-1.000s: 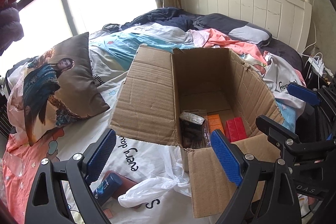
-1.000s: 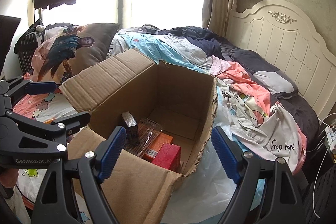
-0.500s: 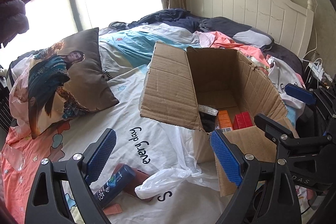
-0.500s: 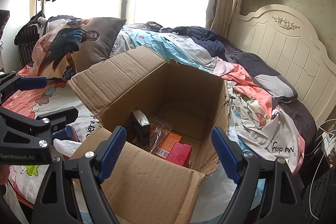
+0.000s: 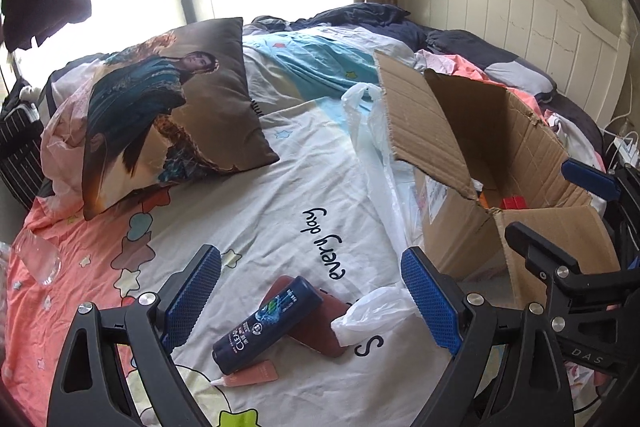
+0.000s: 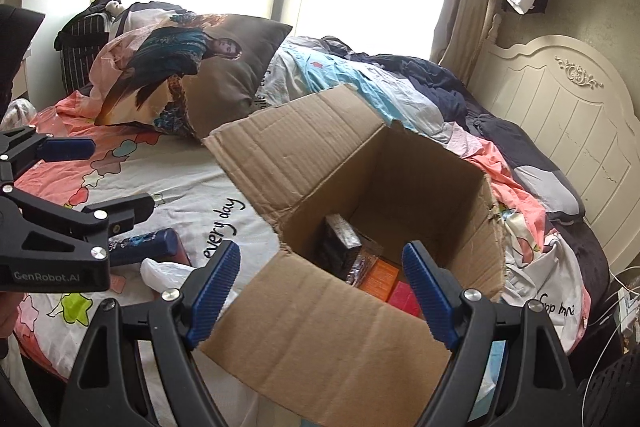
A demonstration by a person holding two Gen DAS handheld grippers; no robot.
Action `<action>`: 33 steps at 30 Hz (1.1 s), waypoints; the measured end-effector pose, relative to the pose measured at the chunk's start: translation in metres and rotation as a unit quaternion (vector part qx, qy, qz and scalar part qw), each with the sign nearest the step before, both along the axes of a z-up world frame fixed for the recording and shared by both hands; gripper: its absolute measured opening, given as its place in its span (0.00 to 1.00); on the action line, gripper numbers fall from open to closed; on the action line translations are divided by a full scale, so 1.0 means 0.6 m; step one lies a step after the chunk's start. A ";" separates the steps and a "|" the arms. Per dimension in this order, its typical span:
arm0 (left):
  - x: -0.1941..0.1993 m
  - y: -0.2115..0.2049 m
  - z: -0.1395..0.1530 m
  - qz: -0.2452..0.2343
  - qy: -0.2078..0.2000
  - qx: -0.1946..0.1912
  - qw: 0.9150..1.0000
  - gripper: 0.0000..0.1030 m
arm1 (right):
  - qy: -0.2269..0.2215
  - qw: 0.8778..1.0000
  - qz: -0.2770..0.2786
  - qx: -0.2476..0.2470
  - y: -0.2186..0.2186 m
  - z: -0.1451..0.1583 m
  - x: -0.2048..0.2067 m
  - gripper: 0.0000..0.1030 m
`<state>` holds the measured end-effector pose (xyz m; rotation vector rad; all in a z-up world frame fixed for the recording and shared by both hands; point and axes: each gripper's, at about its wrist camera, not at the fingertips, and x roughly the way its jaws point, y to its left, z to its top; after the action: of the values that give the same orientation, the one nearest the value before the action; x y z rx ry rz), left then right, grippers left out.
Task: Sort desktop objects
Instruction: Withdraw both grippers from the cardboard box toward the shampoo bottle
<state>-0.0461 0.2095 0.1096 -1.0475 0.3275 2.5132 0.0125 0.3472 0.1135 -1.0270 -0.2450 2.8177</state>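
Shampoo bottle [image 5: 267, 325] lies on the bed [image 5: 280, 195], near, between the left claw [image 5: 312, 301]'s spread fingers. Right claw [image 6: 320, 291], also spread and empty, hangs over the cardboard box [image 6: 360, 343] holding what look like small packets.

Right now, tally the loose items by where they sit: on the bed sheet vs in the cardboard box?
On the sheet: 3 (blue bottle, dark red case under it, pink tube)
In the cardboard box: 4 visible (black box, clear packet, orange box, red box)
Total: 7
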 end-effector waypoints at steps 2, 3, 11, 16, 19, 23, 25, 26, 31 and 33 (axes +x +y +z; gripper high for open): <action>-0.006 -0.014 -0.010 0.008 -0.008 0.000 1.000 0.91 | -0.003 1.000 0.006 0.001 -0.014 -0.003 -0.003 0.79; -0.009 -0.020 -0.015 0.012 -0.011 0.001 1.000 0.91 | -0.003 1.000 0.006 0.007 -0.021 -0.005 -0.005 0.79; -0.019 -0.053 -0.044 0.017 -0.028 -0.006 0.999 0.91 | -0.022 0.999 0.023 0.026 -0.071 -0.020 -0.019 0.79; -0.022 -0.074 -0.054 0.017 -0.030 -0.008 0.999 0.91 | -0.034 0.998 0.034 0.030 -0.100 -0.028 -0.025 0.79; -0.024 -0.089 -0.064 0.018 -0.035 -0.017 0.999 0.91 | -0.044 0.998 0.041 0.031 -0.115 -0.037 -0.032 0.79; -0.032 -0.121 -0.077 0.032 -0.044 -0.022 0.998 0.91 | -0.057 0.997 0.051 0.027 -0.137 -0.048 -0.044 0.79; -0.038 -0.139 -0.085 0.041 -0.051 -0.021 0.998 0.91 | -0.061 0.996 0.058 0.026 -0.149 -0.054 -0.048 0.79; -0.041 -0.147 -0.088 0.045 -0.053 -0.021 0.997 0.91 | -0.062 0.996 0.061 0.026 -0.155 -0.056 -0.050 0.79; -0.044 -0.180 -0.104 0.060 -0.062 -0.023 0.996 0.91 | -0.073 0.994 0.078 0.017 -0.176 -0.069 -0.057 0.79; -0.045 -0.191 -0.111 0.066 -0.065 -0.025 0.995 0.91 | -0.078 0.993 0.084 0.011 -0.182 -0.075 -0.059 0.79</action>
<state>-0.0732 0.0947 0.0430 -1.2853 0.2929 2.5462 -0.0230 0.2382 0.0686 -1.2812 -0.3959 2.8751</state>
